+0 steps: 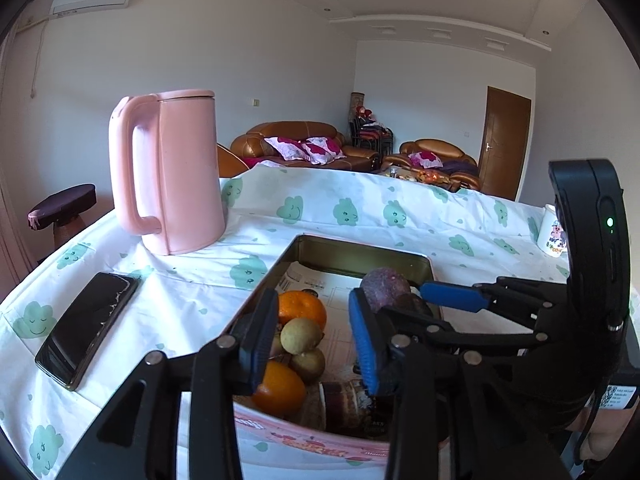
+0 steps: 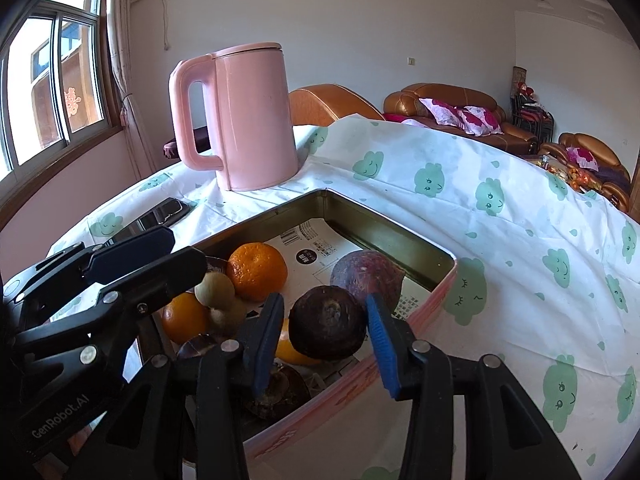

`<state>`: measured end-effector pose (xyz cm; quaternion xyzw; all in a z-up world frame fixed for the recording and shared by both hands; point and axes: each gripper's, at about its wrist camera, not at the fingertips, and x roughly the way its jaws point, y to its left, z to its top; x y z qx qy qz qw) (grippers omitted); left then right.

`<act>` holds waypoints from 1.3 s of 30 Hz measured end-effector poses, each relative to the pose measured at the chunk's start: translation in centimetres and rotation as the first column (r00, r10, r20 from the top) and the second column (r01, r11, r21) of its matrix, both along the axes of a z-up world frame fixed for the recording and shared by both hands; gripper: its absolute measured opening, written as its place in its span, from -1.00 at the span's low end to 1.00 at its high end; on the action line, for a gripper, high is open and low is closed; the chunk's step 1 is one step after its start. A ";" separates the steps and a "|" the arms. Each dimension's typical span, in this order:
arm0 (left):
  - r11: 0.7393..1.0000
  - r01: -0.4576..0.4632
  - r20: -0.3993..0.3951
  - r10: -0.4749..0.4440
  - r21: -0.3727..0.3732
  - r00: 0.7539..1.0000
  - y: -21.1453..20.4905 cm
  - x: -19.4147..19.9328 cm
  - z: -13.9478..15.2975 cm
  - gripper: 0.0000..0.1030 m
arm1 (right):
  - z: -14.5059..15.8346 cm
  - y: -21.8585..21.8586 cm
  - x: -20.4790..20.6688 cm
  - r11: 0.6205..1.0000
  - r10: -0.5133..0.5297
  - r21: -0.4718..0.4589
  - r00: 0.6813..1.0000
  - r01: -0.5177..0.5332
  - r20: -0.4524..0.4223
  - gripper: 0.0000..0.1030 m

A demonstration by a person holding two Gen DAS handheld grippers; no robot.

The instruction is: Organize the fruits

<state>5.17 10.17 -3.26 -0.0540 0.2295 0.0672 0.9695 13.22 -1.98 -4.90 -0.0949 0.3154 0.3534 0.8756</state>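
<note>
Holding the left gripper's [image 1: 313,296] blue-padded fingers [image 1: 260,340] apart above the pink tin [image 1: 312,446], straddling a cluster of small tan-green fruits [image 1: 301,334] and oranges [image 1: 302,308], pressing on none of them. Hovering the right gripper [image 2: 324,300] with jaws likewise parted, bracketing a dark brown round fruit [image 2: 327,322] without clamping it, leaving a gap on the left side. Lying inside the tin on printed paper [image 1: 320,280], with a purple fruit [image 2: 366,276] just behind the dark one. Sitting on a cloud-print tablecloth [image 1: 360,208], near a pink kettle [image 1: 180,172] and a black phone [image 1: 86,328].
</note>
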 end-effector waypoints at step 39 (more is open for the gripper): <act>1.000 0.008 0.161 -0.011 0.014 0.987 -2.1 -3.8 3.3 0.95 | 3.8 -8.7 -5.3 0.984 -0.154 0.110 0.979 0.140 0.131 0.39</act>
